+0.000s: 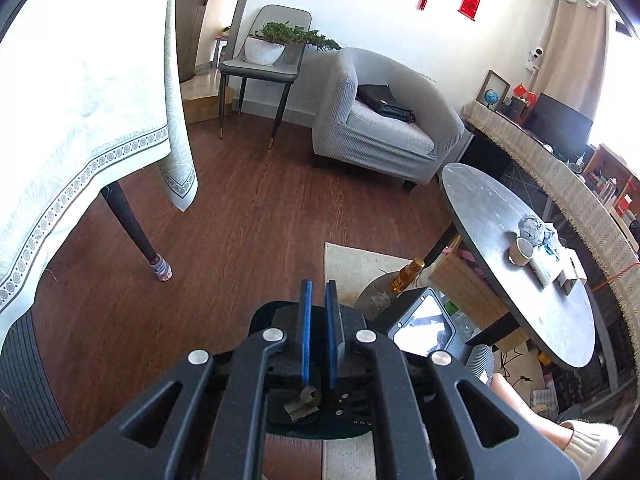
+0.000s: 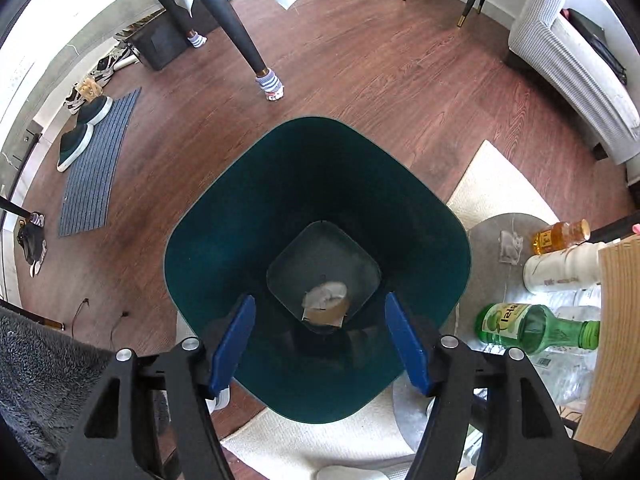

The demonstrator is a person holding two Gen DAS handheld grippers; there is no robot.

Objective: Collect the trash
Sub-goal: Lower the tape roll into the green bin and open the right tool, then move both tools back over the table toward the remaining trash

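Observation:
A dark green bin (image 2: 208, 248) stands on the floor, and my right gripper (image 2: 320, 297) hangs open straight above its mouth, nothing between the blue pads (image 2: 236, 340). At the bin's bottom lie a crumpled white paper and a piece of brown card (image 2: 326, 302). In the left wrist view the same bin (image 1: 260, 316) shows under my left gripper (image 1: 319, 286), which is shut and empty, with the scraps (image 1: 301, 404) visible deep inside. More trash sits on the oval dark table (image 1: 488, 208): crumpled paper (image 1: 536, 229), a paper cup (image 1: 522, 251) and small cartons (image 1: 568, 276).
Right of the bin, a green bottle (image 2: 532, 328), a white bottle (image 2: 560, 270), an amber bottle (image 2: 560, 235) and a tea bag (image 2: 510, 246) lie around a low grey round stand. A clothed table's leg (image 2: 236, 24) stands beyond the bin, a grey armchair (image 1: 380, 120) further back.

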